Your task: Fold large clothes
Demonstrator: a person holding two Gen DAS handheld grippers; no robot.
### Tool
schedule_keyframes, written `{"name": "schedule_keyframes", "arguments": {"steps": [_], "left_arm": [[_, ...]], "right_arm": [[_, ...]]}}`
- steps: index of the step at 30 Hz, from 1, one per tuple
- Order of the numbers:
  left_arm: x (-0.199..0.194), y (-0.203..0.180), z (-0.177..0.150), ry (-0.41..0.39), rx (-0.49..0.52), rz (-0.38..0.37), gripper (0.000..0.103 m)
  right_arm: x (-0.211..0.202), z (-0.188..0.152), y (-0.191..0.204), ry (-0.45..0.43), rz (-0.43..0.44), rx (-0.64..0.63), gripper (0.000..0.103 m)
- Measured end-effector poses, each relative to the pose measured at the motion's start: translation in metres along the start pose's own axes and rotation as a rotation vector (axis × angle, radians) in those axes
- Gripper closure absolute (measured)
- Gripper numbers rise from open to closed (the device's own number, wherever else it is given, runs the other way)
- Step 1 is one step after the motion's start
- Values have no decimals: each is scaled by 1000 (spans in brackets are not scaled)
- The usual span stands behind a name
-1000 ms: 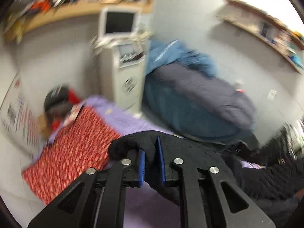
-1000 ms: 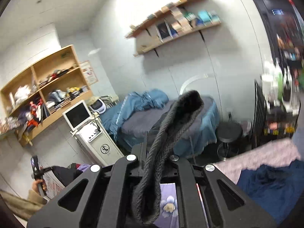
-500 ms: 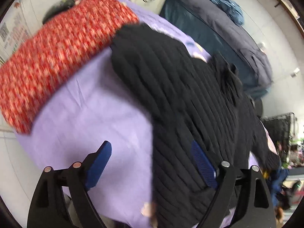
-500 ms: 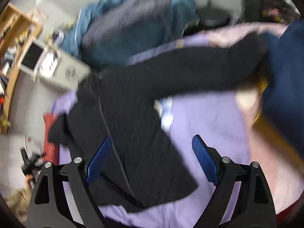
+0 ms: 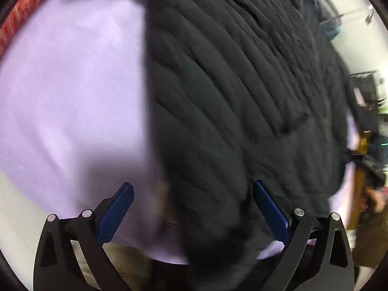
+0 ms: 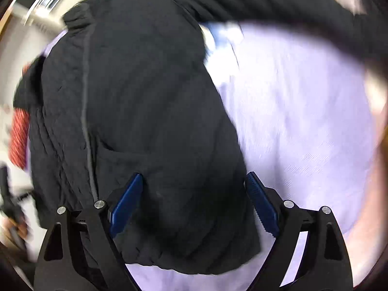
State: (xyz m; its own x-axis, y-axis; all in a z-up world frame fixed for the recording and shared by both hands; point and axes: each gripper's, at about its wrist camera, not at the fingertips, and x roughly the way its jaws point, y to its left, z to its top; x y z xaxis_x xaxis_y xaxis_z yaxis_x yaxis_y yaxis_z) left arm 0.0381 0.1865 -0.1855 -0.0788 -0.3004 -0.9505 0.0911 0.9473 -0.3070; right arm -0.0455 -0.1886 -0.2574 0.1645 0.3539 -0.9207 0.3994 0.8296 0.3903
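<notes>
A black quilted jacket point(image 5: 230, 84) lies spread on a lavender bedsheet point(image 5: 72, 84). My left gripper point(image 5: 191, 184) hovers close over its left edge. Its jaws are opening, with jacket cloth and sheet below the gap and neither blue pad pressing on anything. In the right wrist view the jacket point(image 6: 145, 97) shows a long seam and a pocket, and one sleeve point(image 6: 278, 2) stretches to the upper right. My right gripper point(image 6: 194, 174) stands open above the jacket's lower hem, its pads clear of the fabric. Both views are blurred.
A red patterned cloth point(image 5: 14, 24) lies along the sheet's far left edge and shows again as the red cloth point(image 6: 19, 133) beside the jacket. The bare lavender sheet point(image 6: 303, 121) spreads right of the jacket. A white cabinet point(image 6: 48, 0) stands beyond the bed.
Both grippers were shut on the raised jacket, then let go and dropped steeply toward the bed. The jacket now lies flat on the sheet and fills both views.
</notes>
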Motion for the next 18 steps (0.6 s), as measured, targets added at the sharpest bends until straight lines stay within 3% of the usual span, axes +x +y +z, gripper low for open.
{"name": "schedule_keyframes", "arguments": {"steps": [2, 3, 4, 5, 6, 7, 10, 13, 18], "left_arm": [[17, -14, -6, 38, 44, 9, 12], [24, -19, -7, 54, 61, 20, 29], [28, -23, -7, 65, 71, 23, 45], [29, -30, -8, 60, 87, 53, 48], [28, -35, -7, 48, 109, 66, 59], [25, -39, -6, 41, 129, 69, 72], [4, -40, 1, 26, 154, 61, 87], [-31, -31, -1, -10, 171, 27, 90], [-44, -7, 0, 42, 178, 82, 91]], "right_arm": [[3, -6, -3, -14, 28, -4, 19], [2, -8, 0, -13, 6, -30, 29], [-2, -9, 2, -8, -6, -46, 49], [-4, -10, 4, -8, 10, -52, 58], [-11, -13, 6, -13, 50, -65, 77], [-17, -15, 9, -18, 61, -75, 85], [-45, -26, 18, -44, 78, -134, 90], [-80, -47, 29, -46, 101, -170, 93], [-88, -93, 43, 43, 81, -229, 93]]}}
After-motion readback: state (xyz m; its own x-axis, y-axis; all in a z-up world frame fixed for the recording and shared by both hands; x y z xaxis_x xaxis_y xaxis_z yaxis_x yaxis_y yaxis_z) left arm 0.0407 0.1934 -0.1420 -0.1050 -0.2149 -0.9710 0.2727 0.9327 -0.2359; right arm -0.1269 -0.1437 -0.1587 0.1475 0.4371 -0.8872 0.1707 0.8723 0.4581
